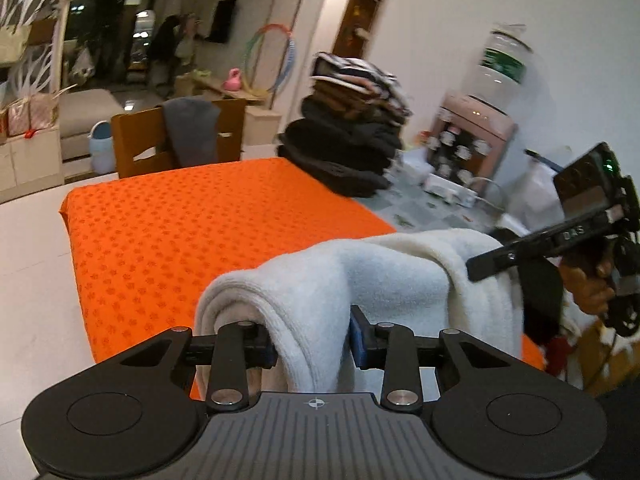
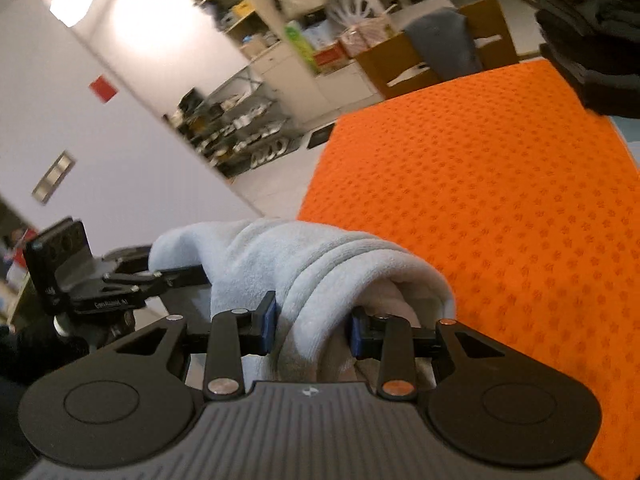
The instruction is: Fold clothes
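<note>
- The left gripper (image 1: 312,346) has its fingers (image 1: 360,340) clamped on a thick bunch of the white garment (image 1: 360,276), which rises between the pads and drapes forward over them.
- The right gripper (image 2: 312,330) pinches the same garment (image 2: 304,264) the same way; the cloth humps over both its fingers (image 2: 266,322).
- Held at two points, the garment hangs clear above the near edge of the orange mat (image 1: 192,236), probably so it can be spread flat there for folding.
- Beyond the fingers, the mat lies bare; a stack of folded clothes (image 1: 348,128) sits at its far corner.
- No container holds clothes here.
</note>
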`<act>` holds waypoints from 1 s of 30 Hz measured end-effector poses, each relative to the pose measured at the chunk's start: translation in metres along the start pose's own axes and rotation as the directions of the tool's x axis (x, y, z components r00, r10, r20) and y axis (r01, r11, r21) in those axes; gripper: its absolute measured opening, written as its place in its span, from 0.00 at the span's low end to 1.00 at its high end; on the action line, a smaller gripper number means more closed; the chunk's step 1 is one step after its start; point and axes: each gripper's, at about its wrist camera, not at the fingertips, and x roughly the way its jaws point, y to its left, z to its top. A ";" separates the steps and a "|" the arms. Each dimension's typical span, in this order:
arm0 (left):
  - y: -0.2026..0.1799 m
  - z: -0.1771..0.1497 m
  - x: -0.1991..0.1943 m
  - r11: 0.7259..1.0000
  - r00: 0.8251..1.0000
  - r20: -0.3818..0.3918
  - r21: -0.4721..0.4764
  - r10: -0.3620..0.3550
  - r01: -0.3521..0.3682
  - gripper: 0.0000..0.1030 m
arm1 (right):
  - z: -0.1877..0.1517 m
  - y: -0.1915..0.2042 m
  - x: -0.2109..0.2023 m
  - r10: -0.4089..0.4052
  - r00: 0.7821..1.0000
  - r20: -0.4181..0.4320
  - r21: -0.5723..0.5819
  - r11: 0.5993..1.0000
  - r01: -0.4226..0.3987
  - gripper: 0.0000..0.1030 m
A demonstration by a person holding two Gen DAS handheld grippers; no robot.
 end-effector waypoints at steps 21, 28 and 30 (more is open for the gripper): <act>0.110 0.004 0.132 0.951 0.998 -0.045 -0.307 -0.046 0.030 0.43 | 0.066 -0.177 0.142 0.141 0.987 -0.070 0.491 0.866 -0.089 0.45; 0.101 0.000 0.078 0.934 0.999 0.041 -0.358 0.034 -0.017 0.48 | 0.065 -0.148 0.099 -0.013 0.999 -0.045 0.436 0.900 0.031 0.58; 0.097 -0.002 0.064 0.926 0.996 0.066 -0.375 0.062 -0.033 0.48 | 0.062 -0.133 0.083 -0.092 0.995 -0.027 0.396 0.913 0.096 0.56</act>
